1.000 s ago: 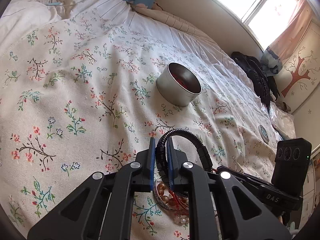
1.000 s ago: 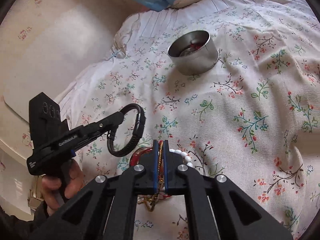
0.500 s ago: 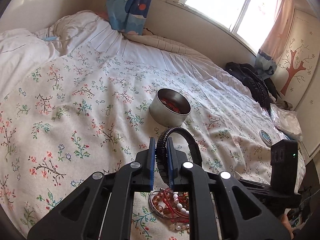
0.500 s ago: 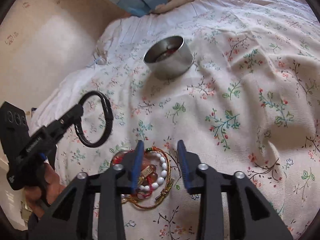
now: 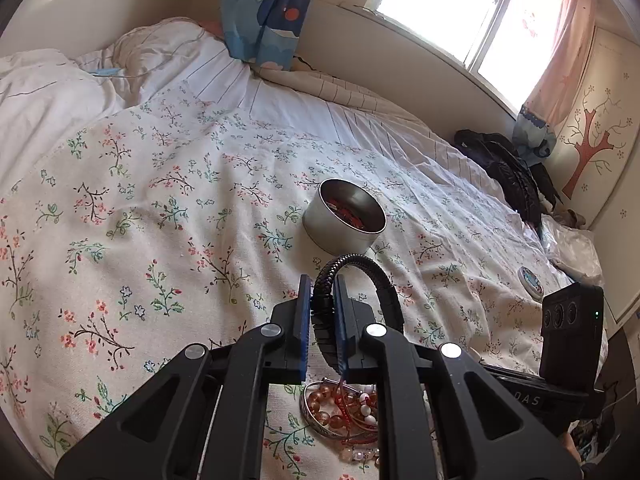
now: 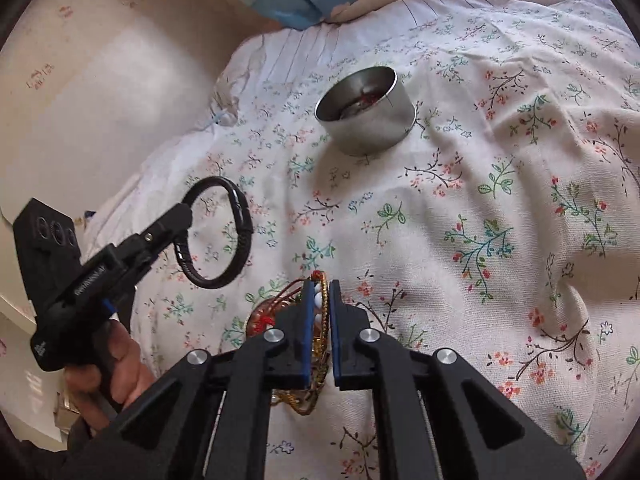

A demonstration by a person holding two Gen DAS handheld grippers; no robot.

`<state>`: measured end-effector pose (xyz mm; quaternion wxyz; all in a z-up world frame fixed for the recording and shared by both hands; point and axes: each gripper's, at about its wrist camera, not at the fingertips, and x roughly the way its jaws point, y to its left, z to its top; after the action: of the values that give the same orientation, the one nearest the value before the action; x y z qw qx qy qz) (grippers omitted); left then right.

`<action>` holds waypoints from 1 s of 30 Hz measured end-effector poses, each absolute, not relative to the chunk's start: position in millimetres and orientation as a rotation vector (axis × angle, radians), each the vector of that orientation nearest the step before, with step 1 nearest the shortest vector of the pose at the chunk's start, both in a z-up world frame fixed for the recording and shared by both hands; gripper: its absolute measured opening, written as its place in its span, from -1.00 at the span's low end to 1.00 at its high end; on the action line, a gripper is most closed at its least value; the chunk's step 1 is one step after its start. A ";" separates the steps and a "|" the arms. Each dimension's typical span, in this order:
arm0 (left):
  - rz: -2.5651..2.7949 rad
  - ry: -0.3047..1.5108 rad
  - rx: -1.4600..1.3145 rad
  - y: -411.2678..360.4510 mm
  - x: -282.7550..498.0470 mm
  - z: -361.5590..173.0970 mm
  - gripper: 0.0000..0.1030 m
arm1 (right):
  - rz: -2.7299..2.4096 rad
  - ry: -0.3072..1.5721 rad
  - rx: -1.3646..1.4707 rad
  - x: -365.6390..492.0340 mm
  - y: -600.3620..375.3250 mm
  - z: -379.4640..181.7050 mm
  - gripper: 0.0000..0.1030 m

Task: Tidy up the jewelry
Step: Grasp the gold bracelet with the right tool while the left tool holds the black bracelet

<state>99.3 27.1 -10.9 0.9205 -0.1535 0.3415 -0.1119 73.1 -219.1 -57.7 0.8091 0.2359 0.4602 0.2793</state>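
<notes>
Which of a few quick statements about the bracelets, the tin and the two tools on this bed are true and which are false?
1. The left tool grips a black braided bracelet. True.
2. The round metal tin is empty. False: something red lies inside it.
3. The black bracelet is lying flat on the floral bedspread. False: it hangs in the air from the left tool.
4. The right tool is down at the pile of beaded jewelry, its jaws closing with a gold chain and white beads between them. True.
5. The tin stands on a wooden table. False: it sits on the bedspread.
</notes>
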 end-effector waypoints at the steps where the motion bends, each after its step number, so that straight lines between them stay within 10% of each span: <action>1: -0.231 0.702 -0.312 26.5 99.4 -11.0 -0.80 | 0.597 0.990 0.515 74.4 -220.3 -58.9 -0.84; 30: -0.236 0.717 -0.312 25.4 101.2 -13.1 -0.80 | 0.461 1.140 0.476 66.5 -239.1 -81.9 -0.60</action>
<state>101.2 25.4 -13.1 0.9178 -0.1518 0.3484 -0.1146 66.5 -239.1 -81.9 0.7905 0.2213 0.5295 0.2141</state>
